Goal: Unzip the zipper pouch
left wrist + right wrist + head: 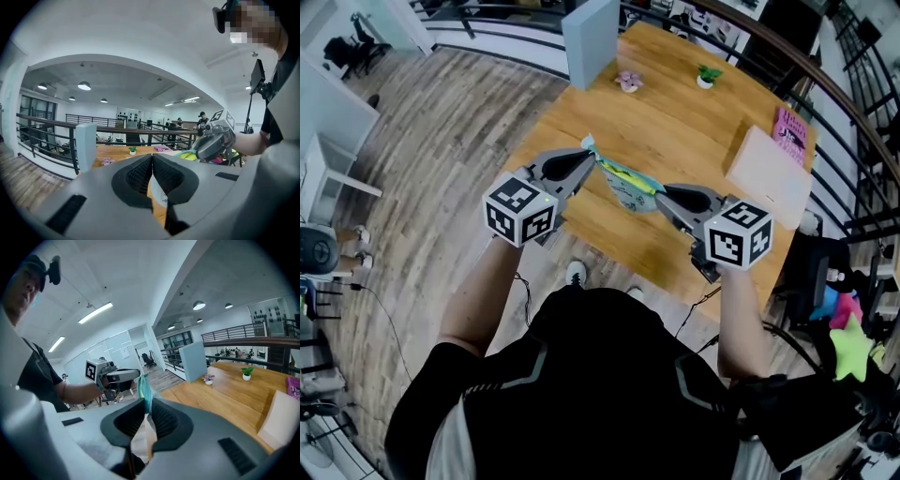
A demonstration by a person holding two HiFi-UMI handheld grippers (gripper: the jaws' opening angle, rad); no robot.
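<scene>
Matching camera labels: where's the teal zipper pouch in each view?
Head view: teal fabric zipper pouch at centre, held up and stretched over the near table edge.
Left gripper view: just right of centre, its yellow-green top beyond the jaws.
Right gripper view: centre, teal edge rising from between the jaws.
Shared landmark: small potted green plant.
</scene>
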